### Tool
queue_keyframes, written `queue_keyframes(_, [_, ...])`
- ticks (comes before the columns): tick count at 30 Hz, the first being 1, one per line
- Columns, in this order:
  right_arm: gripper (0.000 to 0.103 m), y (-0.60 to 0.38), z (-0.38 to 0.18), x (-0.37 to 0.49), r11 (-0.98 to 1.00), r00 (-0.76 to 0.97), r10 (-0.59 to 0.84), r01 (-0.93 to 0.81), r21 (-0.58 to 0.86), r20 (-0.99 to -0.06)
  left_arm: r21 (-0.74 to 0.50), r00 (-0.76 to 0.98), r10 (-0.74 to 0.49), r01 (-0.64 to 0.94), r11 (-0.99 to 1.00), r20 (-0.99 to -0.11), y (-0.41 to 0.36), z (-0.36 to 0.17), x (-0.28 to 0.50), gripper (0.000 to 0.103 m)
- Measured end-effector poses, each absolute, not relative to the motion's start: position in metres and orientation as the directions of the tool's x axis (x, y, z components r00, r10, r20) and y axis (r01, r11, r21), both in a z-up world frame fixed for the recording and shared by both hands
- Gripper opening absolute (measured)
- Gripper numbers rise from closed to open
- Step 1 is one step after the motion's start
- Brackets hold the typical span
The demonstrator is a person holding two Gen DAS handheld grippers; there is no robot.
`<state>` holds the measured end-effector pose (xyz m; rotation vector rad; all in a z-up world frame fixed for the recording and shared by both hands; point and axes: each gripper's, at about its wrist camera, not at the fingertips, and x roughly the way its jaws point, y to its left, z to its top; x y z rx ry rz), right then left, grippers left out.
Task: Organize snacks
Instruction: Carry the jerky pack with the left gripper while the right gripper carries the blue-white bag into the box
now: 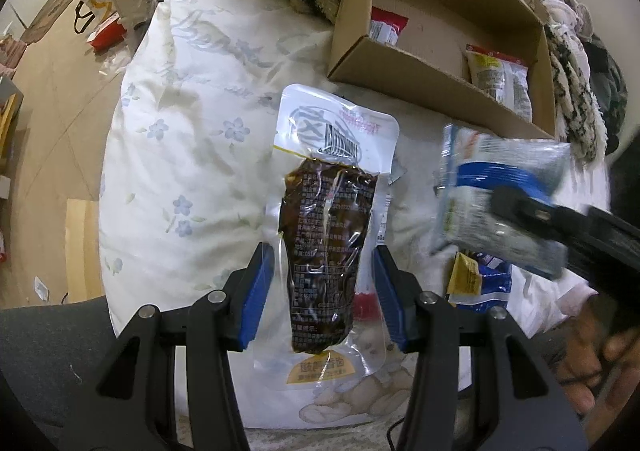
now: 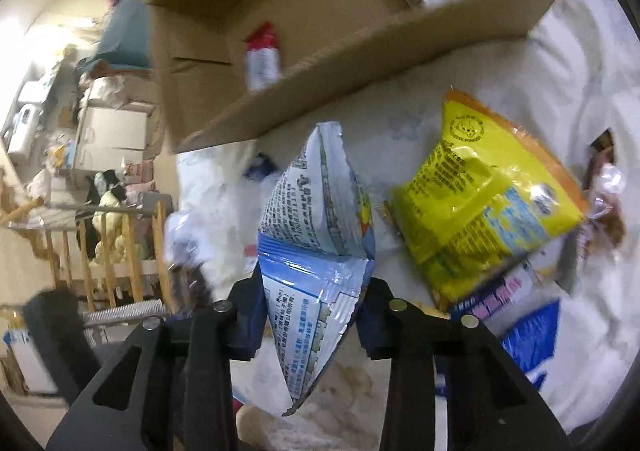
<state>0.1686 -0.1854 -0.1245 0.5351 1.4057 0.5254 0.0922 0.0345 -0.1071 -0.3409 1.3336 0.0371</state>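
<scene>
Left wrist: two packets in box [image 1: 404, 71], left fingers [image 1: 262, 283] grasping brown pouch [image 1: 324, 251], right fingers [image 2: 244, 315] clenched on blue packet [image 2: 316, 235].

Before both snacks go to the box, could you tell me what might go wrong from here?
1. The right gripper pinches the blue-and-white snack packet at a crumpled fold; the puffy bag might slip or burst.
2. The left gripper holds the vacuum-sealed dark snack pouch by its lower part; the long top could catch the cardboard box wall.
3. In the left wrist view the two packets hang close together and may collide.
</scene>
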Motion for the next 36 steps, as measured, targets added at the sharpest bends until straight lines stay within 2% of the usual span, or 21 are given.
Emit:
queue_keyframes(6, [0.035, -0.208, -0.077, 0.154, 0.724, 0.191, 0.688, -0.101, 0.683, -0.701, -0.235, 0.323, -0.159, -0.21, 0.949, -0.933, 0.036, -0.085, 0.092, 0.046])
queue_keyframes(11, [0.035, -0.244, -0.038, 0.164, 0.694, 0.338, 0.701, -0.12, 0.71, -0.628, -0.267, 0.414, -0.163, -0.208, 0.941, -0.896, 0.04, -0.048, 0.11, 0.046])
queue_keyframes(18, [0.035, -0.267, -0.013, 0.204, 0.707, 0.413, 0.676, -0.13, 0.695, -0.61, -0.243, 0.458, -0.144, -0.164, 0.956, -0.877, 0.033, -0.022, 0.151, 0.046])
queue_keyframes(25, [0.036, -0.262, -0.038, 0.256, 0.739, 0.365, 0.651, -0.106, 0.665, -0.666, -0.2, 0.486, -0.121, -0.113, 0.973, -0.865, 0.012, -0.02, 0.214, 0.046])
queue_keyframes(27, [0.036, -0.255, -0.051, 0.27, 0.736, 0.332, 0.658, -0.093, 0.67, -0.676, -0.164, 0.473, -0.103, -0.089, 0.982, -0.875, 0.003, -0.029, 0.233, 0.046])
queue_keyframes(36, [0.037, -0.228, -0.102, 0.306, 0.755, 0.216, 0.654, -0.118, 0.645, -0.725, -0.153, 0.468, -0.1, -0.077, 0.985, -0.878, -0.013, -0.069, 0.275, 0.046])
